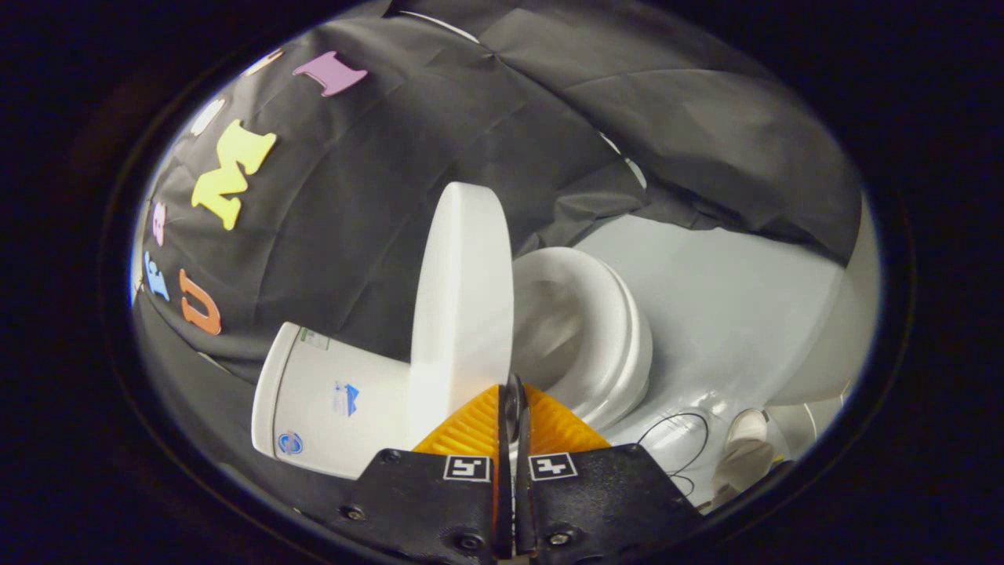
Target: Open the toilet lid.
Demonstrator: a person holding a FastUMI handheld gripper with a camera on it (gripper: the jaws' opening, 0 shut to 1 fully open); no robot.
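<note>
My gripper (514,404) is clenched, fingers pressed together just below the raised toilet lid (459,306). Lid stands upright between tank (329,400) and seat (596,337).

Black cloth (439,118) drapes the booth's wall, creased and folded, its lower hem hanging loose above the floor. The floor (729,306) is pale grey-white, smooth and glossy, catching soft light. A thin black cable (681,439) loops across it. A white shoe (741,455) stands on the floor near the cable.
</note>
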